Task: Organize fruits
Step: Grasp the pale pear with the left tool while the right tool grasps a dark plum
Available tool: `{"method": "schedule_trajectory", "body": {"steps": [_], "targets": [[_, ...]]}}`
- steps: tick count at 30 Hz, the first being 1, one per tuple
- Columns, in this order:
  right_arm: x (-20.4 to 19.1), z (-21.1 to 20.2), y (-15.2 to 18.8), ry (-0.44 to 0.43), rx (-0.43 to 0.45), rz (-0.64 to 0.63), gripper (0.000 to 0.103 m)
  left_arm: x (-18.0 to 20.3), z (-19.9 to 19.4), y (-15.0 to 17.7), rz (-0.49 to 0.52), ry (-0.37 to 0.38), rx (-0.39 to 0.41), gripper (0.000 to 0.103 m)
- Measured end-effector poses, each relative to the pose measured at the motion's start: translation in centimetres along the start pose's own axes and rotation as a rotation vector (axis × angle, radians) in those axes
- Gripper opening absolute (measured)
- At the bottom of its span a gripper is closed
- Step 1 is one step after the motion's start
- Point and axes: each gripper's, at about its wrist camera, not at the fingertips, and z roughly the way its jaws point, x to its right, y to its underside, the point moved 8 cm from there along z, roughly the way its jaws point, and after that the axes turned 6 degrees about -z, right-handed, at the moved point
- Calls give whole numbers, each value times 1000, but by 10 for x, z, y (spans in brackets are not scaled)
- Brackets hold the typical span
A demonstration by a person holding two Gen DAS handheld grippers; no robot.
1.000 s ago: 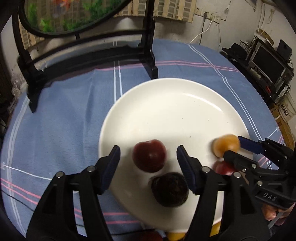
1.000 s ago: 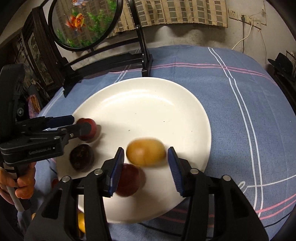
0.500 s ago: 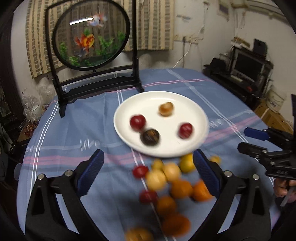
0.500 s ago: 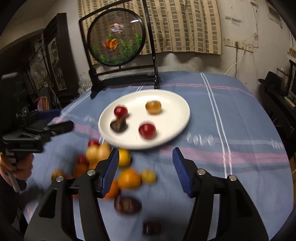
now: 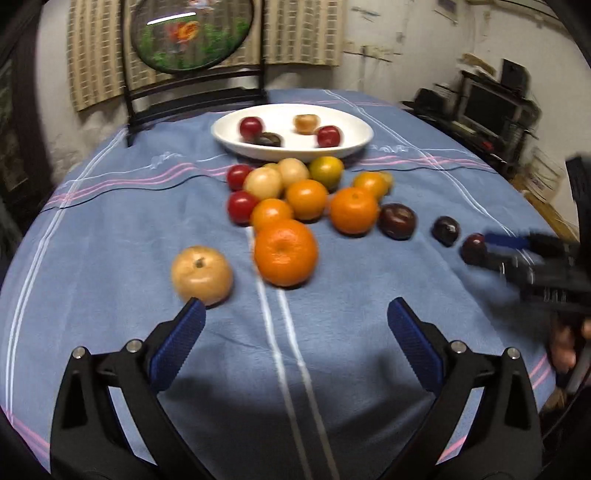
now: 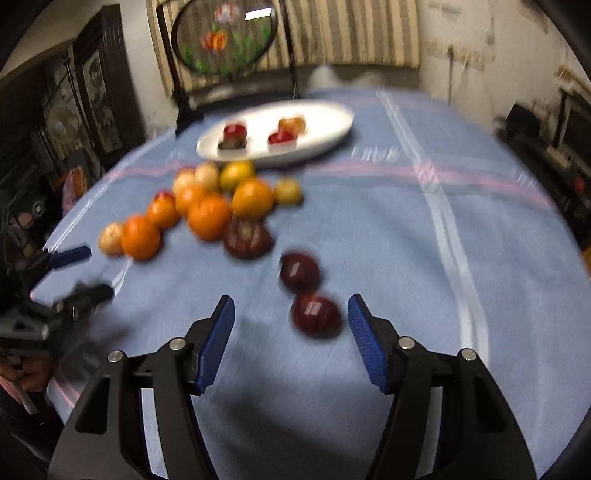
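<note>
A white plate (image 5: 354, 144) at the far side of the table holds several small fruits, also in the right wrist view (image 6: 332, 125). A pile of oranges, pale apples and red fruits lies in front of it, with a large orange (image 5: 285, 252) and a pale apple (image 5: 202, 275) nearest. My left gripper (image 5: 295, 332) is open and empty, low over the cloth just short of them. My right gripper (image 6: 291, 332) is open, and a dark red plum (image 6: 316, 314) lies between its fingers; it also shows in the left wrist view (image 5: 496, 247). Two more dark plums (image 6: 300, 272) (image 6: 246, 236) lie beyond.
A round blue cloth (image 5: 110, 240) with pink and white stripes covers the table. A black stand with a round fish picture (image 5: 192, 33) stands behind the plate. Dark shelves and electronics (image 5: 491, 107) stand to the right of the table.
Both grippers have pulled back from over the plate toward the near table edge and dropped lower. The fruit pile now fills the view. The right gripper now frames a dark plum.
</note>
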Motion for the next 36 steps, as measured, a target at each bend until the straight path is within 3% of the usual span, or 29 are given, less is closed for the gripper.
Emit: {"method": "schedule_trajectory", "body": {"steps": [2,13,17,24,26,36], "targets": [[-4,-2,1,18,10,-23,64,-1,-4,-3,2,-12,40,101],[11,-2,1,34,3,39,64,-6,-3,-4,-33,41,39,101],[12,0,1,36,-6,43,52,-10,4,-3,-67,57,-2,101],[15,5,2,49,-32,58,45,-17,6,-4,-140,87,-10,101],[16,8,2,50,-42,67,37,-19,8,-4,-156,97,-20,101],[22,5,2,32,-23,103,33,-31,9,-7,-221,136,-22,101]]}}
